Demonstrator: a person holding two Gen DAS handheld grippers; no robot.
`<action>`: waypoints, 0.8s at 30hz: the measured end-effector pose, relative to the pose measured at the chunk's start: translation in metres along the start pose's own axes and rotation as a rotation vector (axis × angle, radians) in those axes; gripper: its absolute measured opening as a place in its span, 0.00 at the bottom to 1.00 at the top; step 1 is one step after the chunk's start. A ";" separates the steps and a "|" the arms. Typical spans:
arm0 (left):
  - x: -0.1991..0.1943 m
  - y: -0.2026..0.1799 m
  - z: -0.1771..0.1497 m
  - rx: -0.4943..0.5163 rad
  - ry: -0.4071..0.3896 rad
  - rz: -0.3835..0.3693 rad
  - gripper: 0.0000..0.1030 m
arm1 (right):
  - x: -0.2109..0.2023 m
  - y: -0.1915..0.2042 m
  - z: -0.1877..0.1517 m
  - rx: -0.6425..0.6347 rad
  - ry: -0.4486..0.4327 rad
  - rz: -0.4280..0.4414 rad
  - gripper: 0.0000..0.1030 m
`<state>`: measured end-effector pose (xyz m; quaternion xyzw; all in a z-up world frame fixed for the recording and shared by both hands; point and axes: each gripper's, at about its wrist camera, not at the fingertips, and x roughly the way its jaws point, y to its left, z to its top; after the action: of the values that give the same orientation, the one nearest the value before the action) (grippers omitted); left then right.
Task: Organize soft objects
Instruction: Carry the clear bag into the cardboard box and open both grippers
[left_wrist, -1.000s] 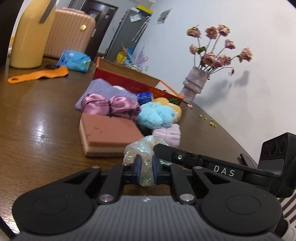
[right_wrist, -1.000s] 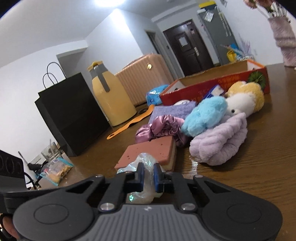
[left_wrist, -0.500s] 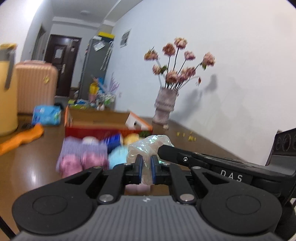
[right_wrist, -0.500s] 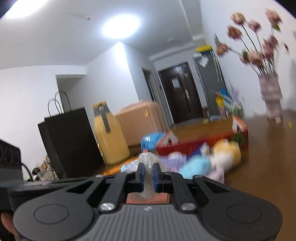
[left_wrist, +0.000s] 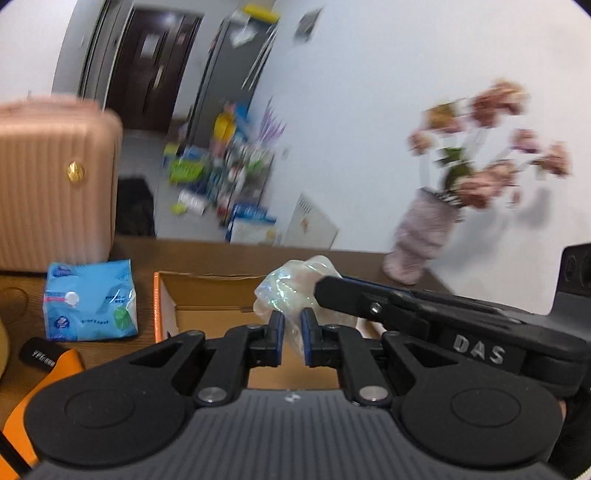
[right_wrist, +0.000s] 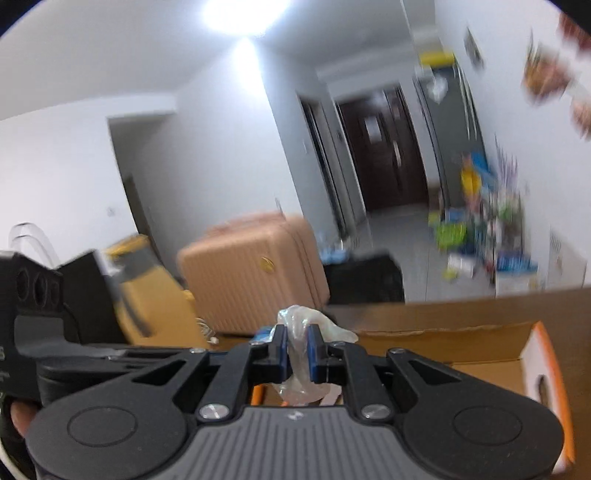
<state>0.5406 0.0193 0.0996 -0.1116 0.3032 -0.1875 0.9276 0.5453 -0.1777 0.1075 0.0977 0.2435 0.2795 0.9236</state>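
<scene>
As seen from the left wrist, the left gripper (left_wrist: 292, 334) has its fingers pinching a clear, iridescent bag (left_wrist: 291, 286), held above an open orange-edged box (left_wrist: 164, 314) on the table (left_wrist: 144, 341). The right gripper (left_wrist: 325, 291) reaches in from the right, its tip on the same bag. A blue tissue pack (left_wrist: 88, 301) lies left of the box, a pink suitcase (left_wrist: 55, 177) behind it, a blurred vase (left_wrist: 417, 240) to the right.

From the right wrist, the right gripper (right_wrist: 296, 350) has its fingers pinching the bag (right_wrist: 299, 325) over the box (right_wrist: 535, 354). The left gripper (right_wrist: 258, 334) comes in from the left, and the suitcase (right_wrist: 251, 273) stands beyond.
</scene>
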 end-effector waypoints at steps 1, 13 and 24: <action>0.019 0.012 0.007 -0.032 0.024 0.024 0.10 | 0.026 -0.011 0.007 0.017 0.037 0.000 0.10; 0.142 0.098 0.015 -0.076 0.173 0.240 0.27 | 0.182 -0.120 -0.015 0.422 0.267 -0.022 0.31; 0.081 0.041 0.030 0.059 0.084 0.221 0.72 | 0.084 -0.103 0.022 0.183 0.181 -0.192 0.68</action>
<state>0.6303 0.0254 0.0682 -0.0423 0.3465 -0.0974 0.9320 0.6660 -0.2164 0.0602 0.1319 0.3586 0.1744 0.9075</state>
